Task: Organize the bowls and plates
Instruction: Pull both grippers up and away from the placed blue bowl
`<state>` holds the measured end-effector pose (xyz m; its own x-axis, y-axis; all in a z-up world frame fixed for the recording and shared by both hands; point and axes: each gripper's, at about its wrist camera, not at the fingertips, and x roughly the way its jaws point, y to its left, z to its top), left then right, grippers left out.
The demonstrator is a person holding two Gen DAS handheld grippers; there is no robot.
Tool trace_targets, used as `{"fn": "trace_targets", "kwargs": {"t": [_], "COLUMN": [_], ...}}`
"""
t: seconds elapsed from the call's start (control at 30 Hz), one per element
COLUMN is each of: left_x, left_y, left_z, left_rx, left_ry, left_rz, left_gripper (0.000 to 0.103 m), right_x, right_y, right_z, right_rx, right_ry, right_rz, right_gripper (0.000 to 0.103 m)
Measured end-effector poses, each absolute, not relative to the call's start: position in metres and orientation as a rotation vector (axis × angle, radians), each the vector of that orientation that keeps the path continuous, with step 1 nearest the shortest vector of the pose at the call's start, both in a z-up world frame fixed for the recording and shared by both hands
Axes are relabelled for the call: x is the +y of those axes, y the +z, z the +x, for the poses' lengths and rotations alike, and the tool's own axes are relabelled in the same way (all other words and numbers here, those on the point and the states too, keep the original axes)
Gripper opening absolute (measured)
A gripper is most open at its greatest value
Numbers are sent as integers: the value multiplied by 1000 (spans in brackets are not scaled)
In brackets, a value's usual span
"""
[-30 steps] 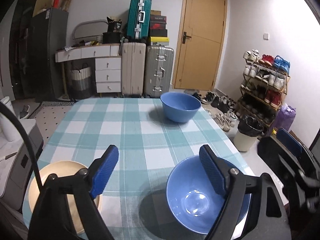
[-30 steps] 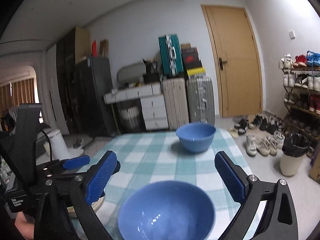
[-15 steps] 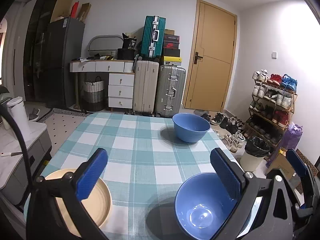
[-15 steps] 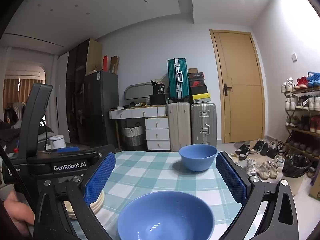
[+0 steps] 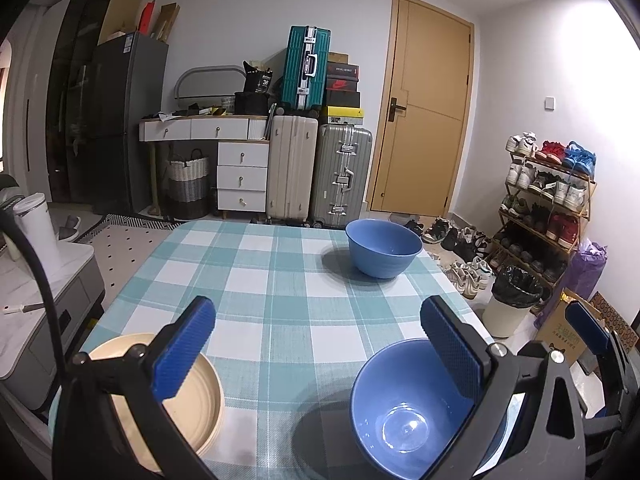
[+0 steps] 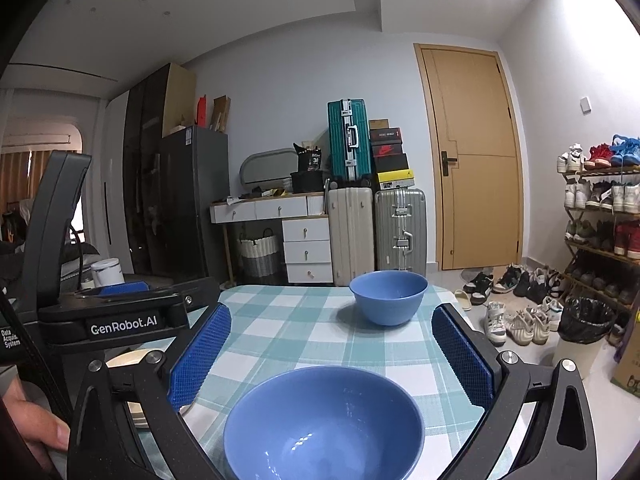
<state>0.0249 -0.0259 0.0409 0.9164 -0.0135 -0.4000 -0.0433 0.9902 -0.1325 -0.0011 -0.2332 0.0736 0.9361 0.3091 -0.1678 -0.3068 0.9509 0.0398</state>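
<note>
So both grippers are hanging over the near end of the worktop [image 5: 280, 288] with nothing in them. The left gripper [image 5: 316, 344] has its jaws spread as wide as they go, and the right gripper [image 6: 326, 354] is wide apart too, lined up over the near blue bowl [image 6: 324, 420].

Taking that near bowl as the landmark: the stack of cream plates [image 5: 192, 396] sits off to its left, well apart, and the far blue bowl [image 5: 383, 248] is well beyond it, close to the worktop's far right edge.

What I'd worry about:

- The near bowl is right by the front edge. Come in low and nudge the rim instead of straddling it, and it probably slides off toward the person.
- Smooth, curved wall plus flat pads looks like a recipe for the bowl squirting out or tipping if only one side gets pinched.
- The two grippers are close together beside the near bowl, so a sideways reach for the plates could clip the other one.
- The cloth might bunch if anything gets dragged.
</note>
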Motion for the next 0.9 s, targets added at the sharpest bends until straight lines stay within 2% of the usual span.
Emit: {"fn": "trace_targets", "kwargs": {"t": [0.57,0.7,0.9], "left_x": [-15,-2,19], "left_y": [50,61,91], "left_z": [29,30,30], "left_rx": [433,455,355], "left_ry": [74,76,125], "left_rz": [-103,-145,-203], "left_gripper": [103,103,103], "right_x": [-242,-257,-275], "right_y": [76,97,150], "right_z": [10,10,7], "right_rx": [191,183,150], "right_ry": [287,293,310], "right_rz": [72,116,106], "right_gripper": [102,102,102]}}
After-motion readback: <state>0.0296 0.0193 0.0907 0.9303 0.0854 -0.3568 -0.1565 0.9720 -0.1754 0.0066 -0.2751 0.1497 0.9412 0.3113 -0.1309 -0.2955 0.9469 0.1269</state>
